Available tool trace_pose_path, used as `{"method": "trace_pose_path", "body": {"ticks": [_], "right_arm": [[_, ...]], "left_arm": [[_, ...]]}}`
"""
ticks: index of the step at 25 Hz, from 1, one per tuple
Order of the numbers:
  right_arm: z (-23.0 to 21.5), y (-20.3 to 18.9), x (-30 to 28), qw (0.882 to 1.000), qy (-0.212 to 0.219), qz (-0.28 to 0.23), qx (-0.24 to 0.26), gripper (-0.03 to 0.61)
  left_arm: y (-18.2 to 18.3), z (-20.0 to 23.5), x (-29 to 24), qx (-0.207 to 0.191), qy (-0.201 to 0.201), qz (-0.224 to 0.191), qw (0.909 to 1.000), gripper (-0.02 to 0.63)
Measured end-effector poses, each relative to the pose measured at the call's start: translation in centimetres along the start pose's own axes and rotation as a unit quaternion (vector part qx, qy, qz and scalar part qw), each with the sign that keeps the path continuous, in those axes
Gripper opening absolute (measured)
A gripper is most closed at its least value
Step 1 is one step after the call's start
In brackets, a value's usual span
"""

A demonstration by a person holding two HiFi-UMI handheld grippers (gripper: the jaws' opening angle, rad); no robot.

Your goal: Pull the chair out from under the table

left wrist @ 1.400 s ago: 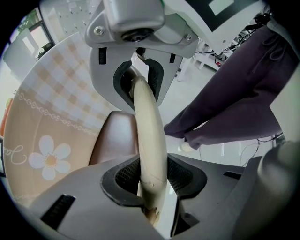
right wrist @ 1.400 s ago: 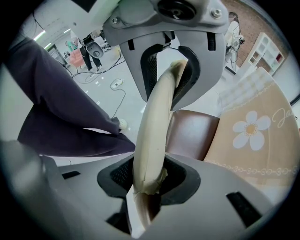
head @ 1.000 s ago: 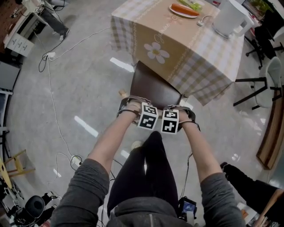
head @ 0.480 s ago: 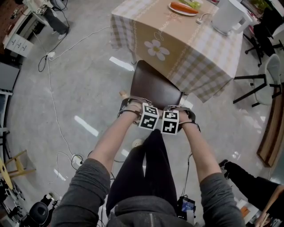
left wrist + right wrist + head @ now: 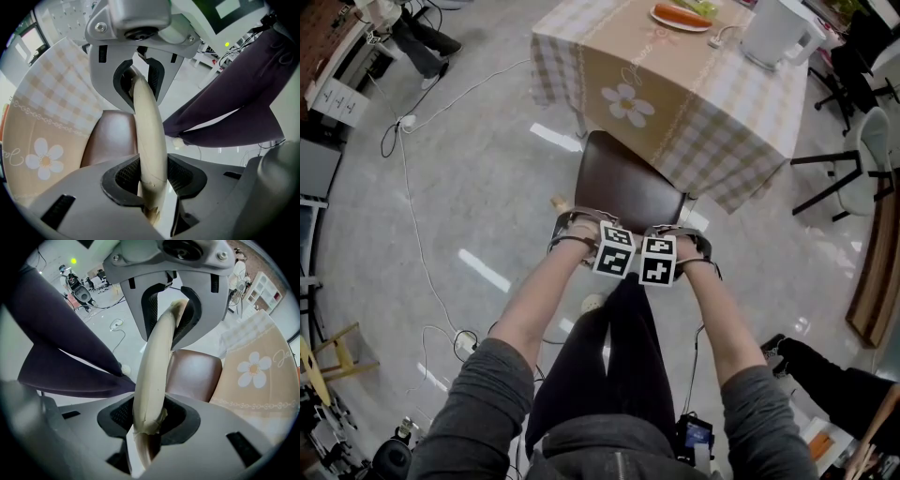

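The chair has a brown seat (image 5: 628,187) whose far part sits under the table (image 5: 675,84), which wears a beige checked cloth with a daisy. Its cream backrest rail (image 5: 151,122) runs between the jaws of my left gripper (image 5: 149,140), which is shut on it. My right gripper (image 5: 157,373) is shut on the same rail (image 5: 157,348). In the head view both grippers, left (image 5: 598,234) and right (image 5: 667,239), point down side by side at the chair's near edge, their marker cubes almost touching. The rail itself is hidden beneath them there.
A white kettle (image 5: 773,33) and a plate of food (image 5: 680,16) stand on the table. Cables (image 5: 412,216) trail over the grey floor at left. An office chair (image 5: 862,159) stands at right. My dark-trousered leg (image 5: 609,366) is right behind the chair.
Both grippers keep their hold on the backrest rail and stay in place. The view has shifted slightly, so the table sits a little higher in the picture.
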State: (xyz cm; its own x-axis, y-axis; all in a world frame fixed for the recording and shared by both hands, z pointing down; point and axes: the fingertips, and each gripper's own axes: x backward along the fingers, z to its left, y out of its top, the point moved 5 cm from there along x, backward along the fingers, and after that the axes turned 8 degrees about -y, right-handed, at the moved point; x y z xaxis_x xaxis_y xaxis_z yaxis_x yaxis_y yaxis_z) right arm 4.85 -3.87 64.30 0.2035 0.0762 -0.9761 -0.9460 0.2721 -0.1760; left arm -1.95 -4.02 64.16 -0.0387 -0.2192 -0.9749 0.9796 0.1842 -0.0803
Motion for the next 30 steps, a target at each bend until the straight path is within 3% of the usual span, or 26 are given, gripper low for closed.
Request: {"method": "trace_pose_path", "body": {"ticks": [30], "right_arm": [[4.0,1.9,0.2,1.000,0.000,-0.003,-0.005,0.127]], "left_arm": [[0.2,-4.2,-1.0,-0.004,-0.008,0.014,0.9999,0.150]]}}
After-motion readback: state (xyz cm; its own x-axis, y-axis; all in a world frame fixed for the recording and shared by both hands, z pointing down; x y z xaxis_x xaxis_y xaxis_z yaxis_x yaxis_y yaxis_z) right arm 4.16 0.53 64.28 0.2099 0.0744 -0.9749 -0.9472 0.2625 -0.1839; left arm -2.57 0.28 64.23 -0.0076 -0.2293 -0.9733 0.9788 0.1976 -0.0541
